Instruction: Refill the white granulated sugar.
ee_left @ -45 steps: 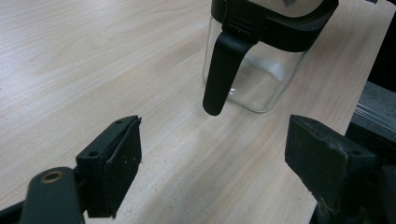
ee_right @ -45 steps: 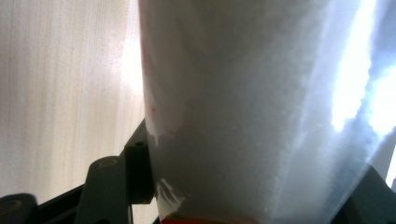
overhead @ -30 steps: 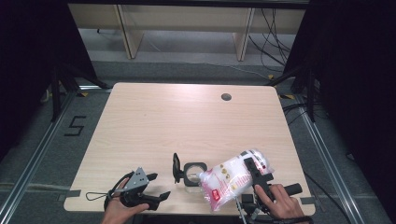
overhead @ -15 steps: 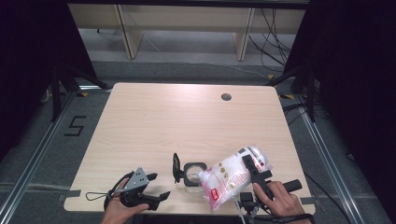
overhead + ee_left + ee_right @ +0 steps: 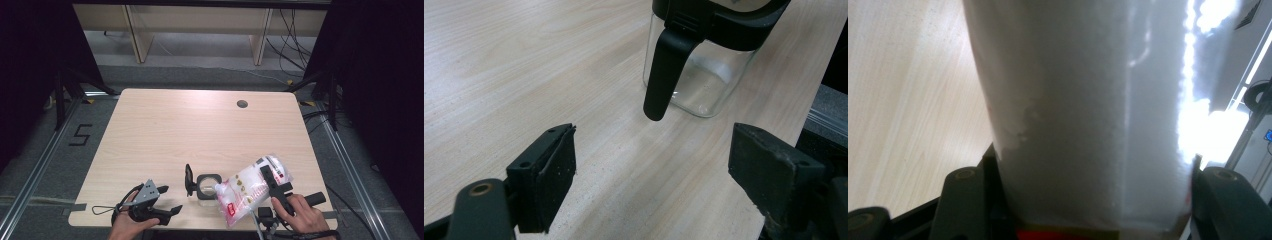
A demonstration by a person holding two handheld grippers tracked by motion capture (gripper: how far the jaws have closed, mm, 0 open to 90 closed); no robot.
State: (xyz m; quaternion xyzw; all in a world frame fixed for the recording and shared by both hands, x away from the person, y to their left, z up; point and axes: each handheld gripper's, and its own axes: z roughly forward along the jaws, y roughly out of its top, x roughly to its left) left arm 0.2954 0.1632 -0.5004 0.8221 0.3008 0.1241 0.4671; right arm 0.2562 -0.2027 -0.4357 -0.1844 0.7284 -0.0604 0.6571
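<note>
We see a clear plastic bag (image 5: pixel 252 189) with red print and a white, grainy filling, held up at a tilt over the near right part of the desk (image 5: pixel 200 135). Its lower end leans toward a small glass jar (image 5: pixel 207 186) and, from the high view, overlaps the jar's right side; we cannot tell whether the two touch. The right tool (image 5: pixel 274 181) has its jaws closed on the bag from both sides, and in the right gripper view the bag (image 5: pixel 1088 115) fills the space between the two black jaws, pressed against both. The right hand (image 5: pixel 299 216) grips that tool near the desk's front edge.

The jar stands upright on the desk, square in outline with a black rim, and its black lid (image 5: pixel 189 180) is flipped open and stands up on its left side. In the left gripper view we see the jar (image 5: pixel 704 75) close ahead, its black flap hanging down over the glass.

The left tool (image 5: pixel 162 202) rests low near the front left of the desk, held by the left hand (image 5: pixel 131 226), with its jaws spread wide and nothing between them. It sits just left of the jar, apart from it.

A round hole (image 5: pixel 242 104) marks the far side of the desk.
</note>
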